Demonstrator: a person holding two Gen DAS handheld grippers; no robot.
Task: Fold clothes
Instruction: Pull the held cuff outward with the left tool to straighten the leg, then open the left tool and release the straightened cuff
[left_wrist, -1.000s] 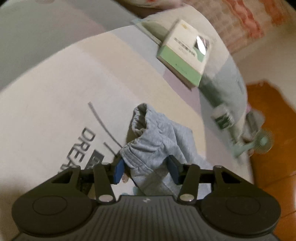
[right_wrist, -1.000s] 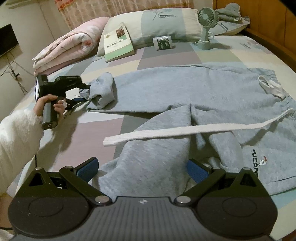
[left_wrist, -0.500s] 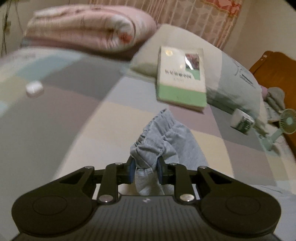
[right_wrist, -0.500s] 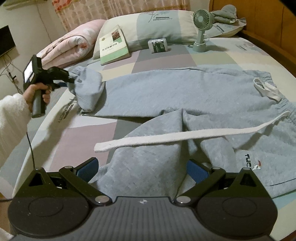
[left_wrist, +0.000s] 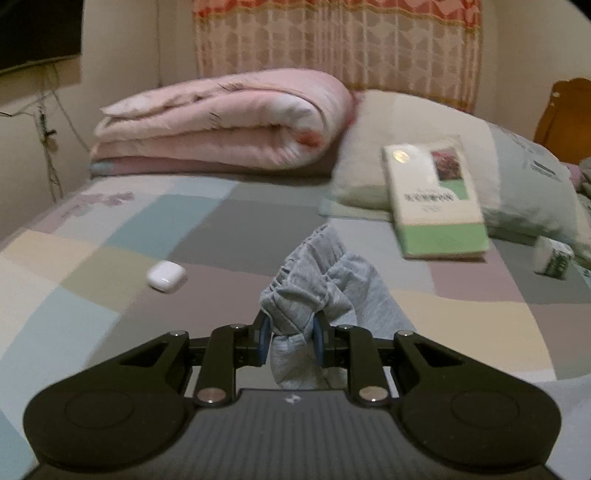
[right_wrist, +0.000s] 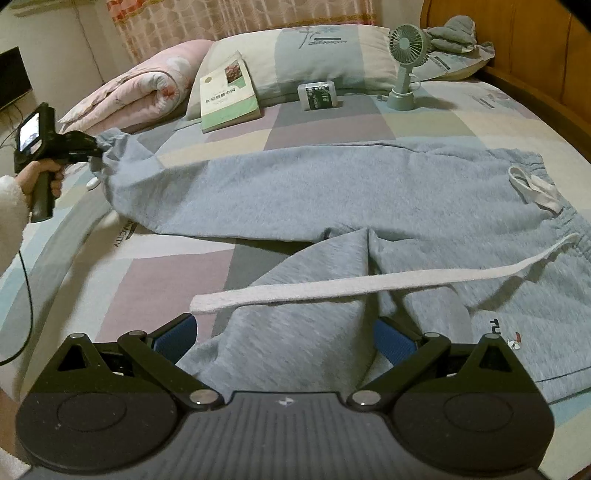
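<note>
Faintly, "DREAMCITY" on pillow (right_wrist: 325, 55), "TU" on sweatpants (right_wrist: 332, 192).

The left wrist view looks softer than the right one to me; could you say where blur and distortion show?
Left wrist view: pink quilt and book smeared, gripper body sharp. Right wrist view: mostly crisp, grey trousers clear, bed edge bowed by fisheye.
</note>
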